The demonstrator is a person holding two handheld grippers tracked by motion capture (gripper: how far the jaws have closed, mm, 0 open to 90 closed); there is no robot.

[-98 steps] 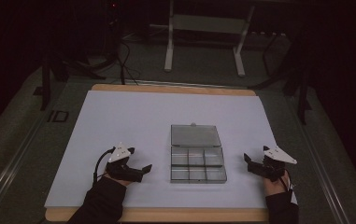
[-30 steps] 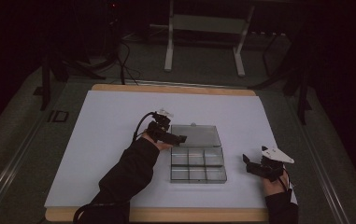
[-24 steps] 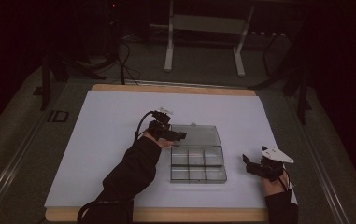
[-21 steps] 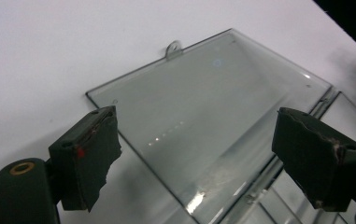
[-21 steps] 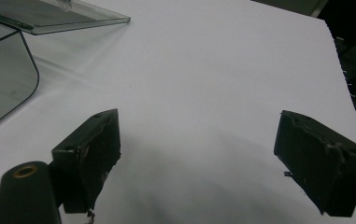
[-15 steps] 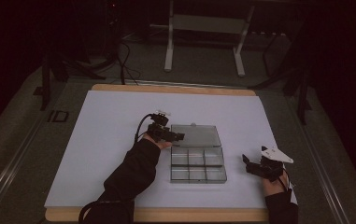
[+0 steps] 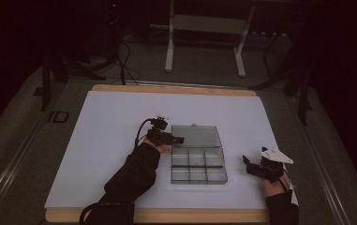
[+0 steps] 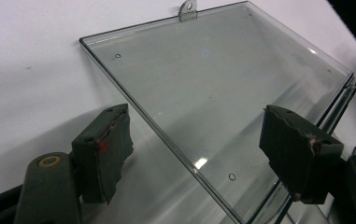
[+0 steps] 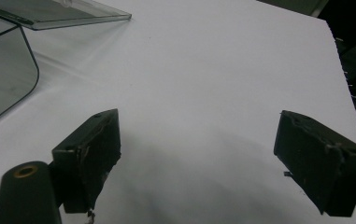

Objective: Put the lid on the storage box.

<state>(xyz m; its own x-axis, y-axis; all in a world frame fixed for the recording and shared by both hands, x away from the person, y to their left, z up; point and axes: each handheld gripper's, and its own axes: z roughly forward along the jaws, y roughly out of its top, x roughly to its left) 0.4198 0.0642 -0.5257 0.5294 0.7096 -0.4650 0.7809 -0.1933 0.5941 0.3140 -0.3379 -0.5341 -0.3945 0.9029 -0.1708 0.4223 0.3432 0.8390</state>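
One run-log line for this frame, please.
left gripper: open, jaws straddling left edge of lid | lid: open, flat on table | right gripper: open, beside box

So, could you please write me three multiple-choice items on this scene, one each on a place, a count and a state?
1. Where is the left gripper?
A. at the left edge of the lid
B. at the table's near edge
C. right of the box

2. How many compartments does the box show?
A. two
B. four
C. six

3. How does the lid lie?
A. shut over the compartments
B. open, flat behind the box
C. taken off, lying apart from the box

Answers:
1 A: the high view puts its jaws at the lid's left edge, and its own view has the lid running between them.
2 C: two rows of three.
3 B: the compartments lie uncovered and the lid rests on the white sheet, joined along the box's far side.
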